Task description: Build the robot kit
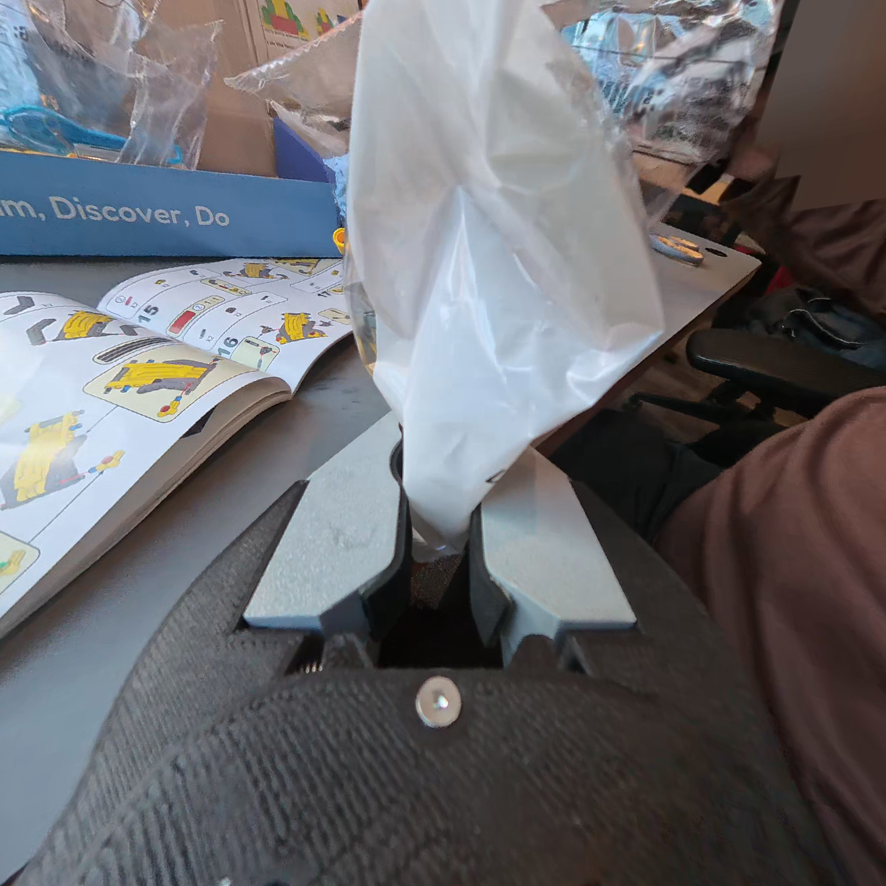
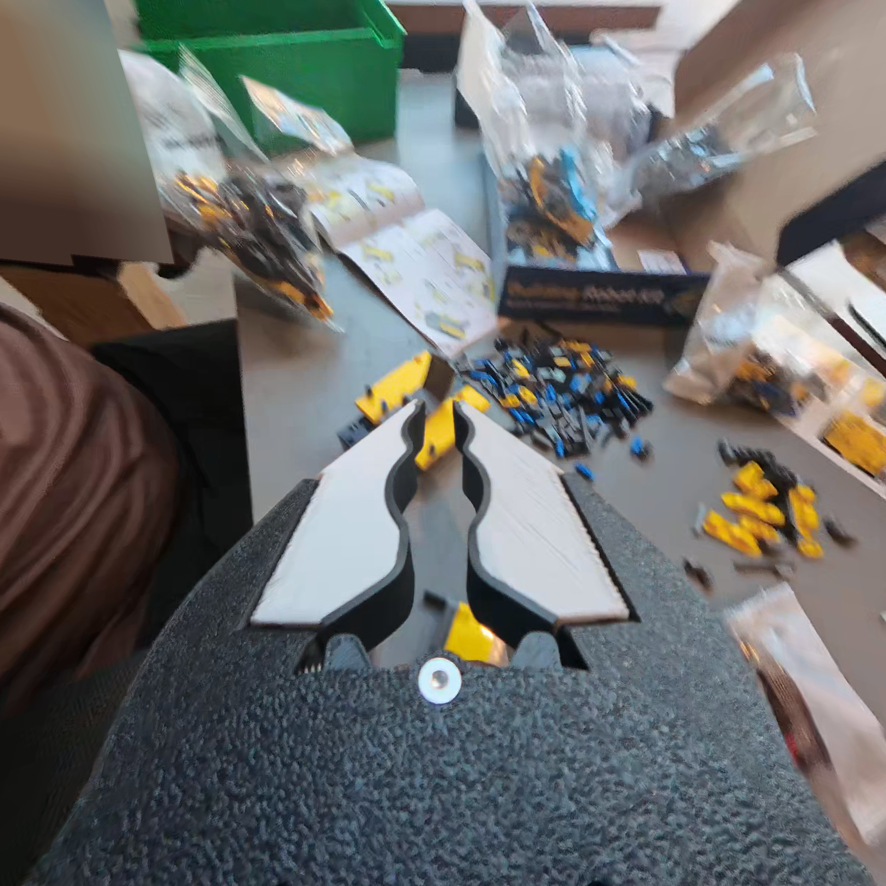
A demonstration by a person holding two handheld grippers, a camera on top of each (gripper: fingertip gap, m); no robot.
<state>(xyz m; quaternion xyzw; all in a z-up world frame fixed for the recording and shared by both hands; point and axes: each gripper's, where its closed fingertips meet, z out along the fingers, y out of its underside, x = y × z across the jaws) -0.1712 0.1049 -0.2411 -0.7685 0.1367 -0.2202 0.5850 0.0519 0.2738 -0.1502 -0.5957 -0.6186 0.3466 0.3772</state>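
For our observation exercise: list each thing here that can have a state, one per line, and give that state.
Left claw: shut on the bag.
Bag: held up, crumpled.
Booklet: open, flat on the table.
Right claw: open, empty, above the bricks.
Bricks: loose, heaped.
Green bin: open-topped.

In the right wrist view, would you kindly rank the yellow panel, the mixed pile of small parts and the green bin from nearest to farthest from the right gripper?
From the right gripper:
1. Yellow panel, just beyond the fingertips.
2. Mixed pile of small parts, ahead and right.
3. Green bin, far back, left.
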